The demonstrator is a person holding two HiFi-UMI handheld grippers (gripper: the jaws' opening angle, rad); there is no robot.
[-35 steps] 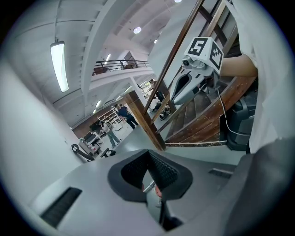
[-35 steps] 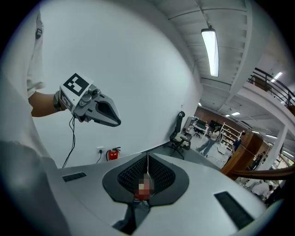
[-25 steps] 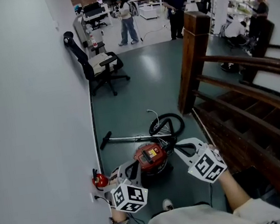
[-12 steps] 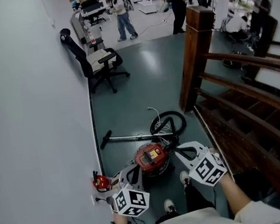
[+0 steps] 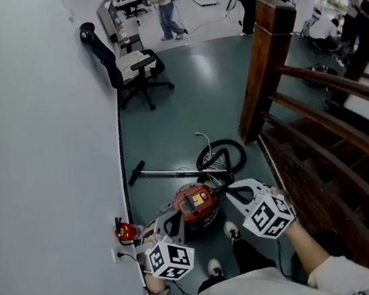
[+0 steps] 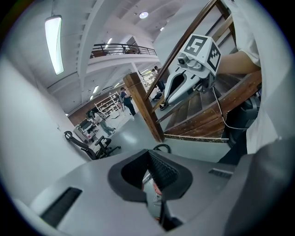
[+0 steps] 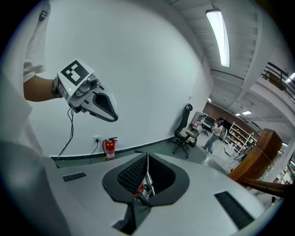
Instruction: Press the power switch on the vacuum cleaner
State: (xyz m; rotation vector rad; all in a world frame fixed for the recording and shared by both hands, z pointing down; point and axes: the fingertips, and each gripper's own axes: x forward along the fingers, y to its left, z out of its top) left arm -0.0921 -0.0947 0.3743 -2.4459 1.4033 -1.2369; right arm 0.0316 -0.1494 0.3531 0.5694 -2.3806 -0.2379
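The red canister vacuum cleaner (image 5: 195,204) lies on the grey floor, its black hose (image 5: 221,156) coiled behind it and its wand (image 5: 168,173) stretched to the left. My left gripper (image 5: 171,224) hangs shut just left of the canister and above it. My right gripper (image 5: 234,194) is shut too, just right of the canister. In the left gripper view a sliver of red shows below the closed pads (image 6: 162,171), with the right gripper (image 6: 162,105) above. The right gripper view has the left gripper (image 7: 110,113) hanging by the wall.
A white wall (image 5: 44,163) runs along the left, with a small red fire extinguisher (image 5: 125,232) and a socket at its foot. A wooden stair railing (image 5: 275,62) and steps stand on the right. An office chair (image 5: 131,69) and people stand farther off.
The view has tipped further down and the person's shoes now show just behind the canister. Both grippers stay shut on either side of it.
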